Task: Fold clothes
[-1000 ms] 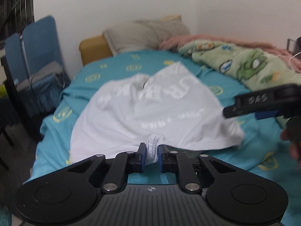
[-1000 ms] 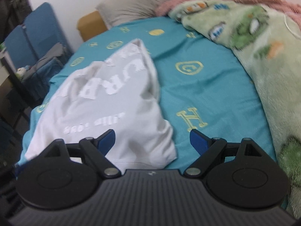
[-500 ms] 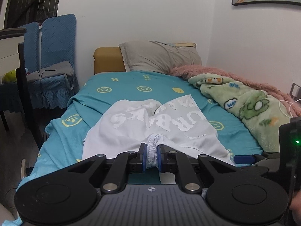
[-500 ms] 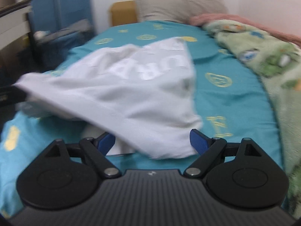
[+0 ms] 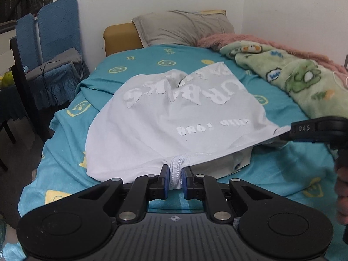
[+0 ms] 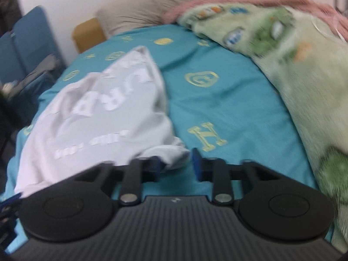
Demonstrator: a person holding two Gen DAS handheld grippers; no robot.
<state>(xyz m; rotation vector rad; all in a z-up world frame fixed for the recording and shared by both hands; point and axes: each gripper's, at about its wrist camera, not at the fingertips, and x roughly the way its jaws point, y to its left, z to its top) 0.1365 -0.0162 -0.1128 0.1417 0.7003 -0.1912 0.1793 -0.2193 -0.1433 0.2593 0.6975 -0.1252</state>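
While I hold the left gripper low over the near end of the bed, its jaws are pinched nearly together on the stitched hem of the white T-shirt. The shirt lies spread on the teal sheet, print upward, hem toward me, with a pale flat item partly under its near right edge. In the left wrist view the right gripper meets the shirt's right hem corner. From the right wrist view, blurred, its jaws stand partly open with the bunched corner between them; I cannot tell whether they grip it. A green blanket lies along the right side, a grey pillow at the head.
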